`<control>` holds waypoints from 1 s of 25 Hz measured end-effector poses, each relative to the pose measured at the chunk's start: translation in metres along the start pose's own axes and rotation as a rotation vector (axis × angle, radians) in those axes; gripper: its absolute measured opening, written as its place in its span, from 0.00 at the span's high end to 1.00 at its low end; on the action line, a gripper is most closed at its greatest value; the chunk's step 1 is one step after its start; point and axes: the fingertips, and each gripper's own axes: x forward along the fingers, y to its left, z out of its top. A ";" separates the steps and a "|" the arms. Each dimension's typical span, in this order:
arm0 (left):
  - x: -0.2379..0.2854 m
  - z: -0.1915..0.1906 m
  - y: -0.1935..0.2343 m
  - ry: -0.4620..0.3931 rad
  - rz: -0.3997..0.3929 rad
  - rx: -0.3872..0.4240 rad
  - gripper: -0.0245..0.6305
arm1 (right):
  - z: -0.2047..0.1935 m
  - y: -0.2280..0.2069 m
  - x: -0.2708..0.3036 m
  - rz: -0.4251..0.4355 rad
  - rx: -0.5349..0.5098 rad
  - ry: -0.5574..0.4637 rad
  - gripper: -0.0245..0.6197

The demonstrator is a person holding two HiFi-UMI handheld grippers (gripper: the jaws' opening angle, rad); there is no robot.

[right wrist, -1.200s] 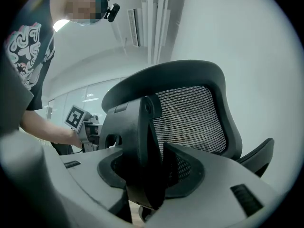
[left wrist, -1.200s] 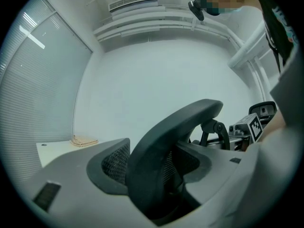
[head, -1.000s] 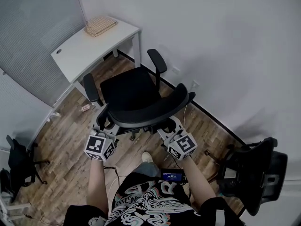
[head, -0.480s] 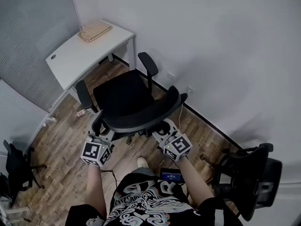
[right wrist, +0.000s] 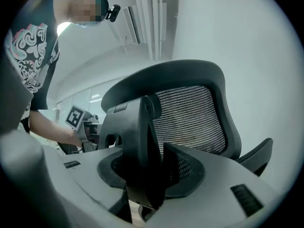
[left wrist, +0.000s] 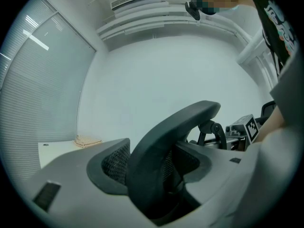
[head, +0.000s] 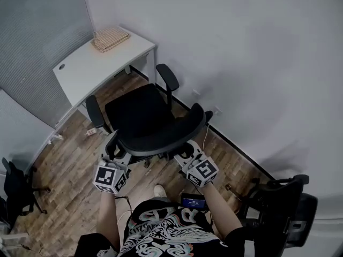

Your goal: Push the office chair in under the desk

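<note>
The chair [head: 140,115] stood on the wood floor [head: 69,154], with the white counter [head: 88,66] near it at 11 o'clock. The fingers of the left gripper [head: 114,148] pinched the chair back's left edge. The fingers of the right gripper [head: 188,150] pinched its right edge.

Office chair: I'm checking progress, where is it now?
Head view centre: the chair stands just short of the white desk at upper left, left gripper and right gripper clamped on its backrest.
</note>
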 end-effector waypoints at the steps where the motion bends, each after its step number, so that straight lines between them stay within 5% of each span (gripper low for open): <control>1: 0.002 0.001 0.001 -0.002 0.002 0.002 0.55 | 0.000 -0.002 0.002 0.001 0.000 -0.003 0.70; 25: 0.047 -0.001 0.020 0.011 0.034 -0.019 0.55 | 0.000 -0.054 0.037 0.082 0.027 0.023 0.70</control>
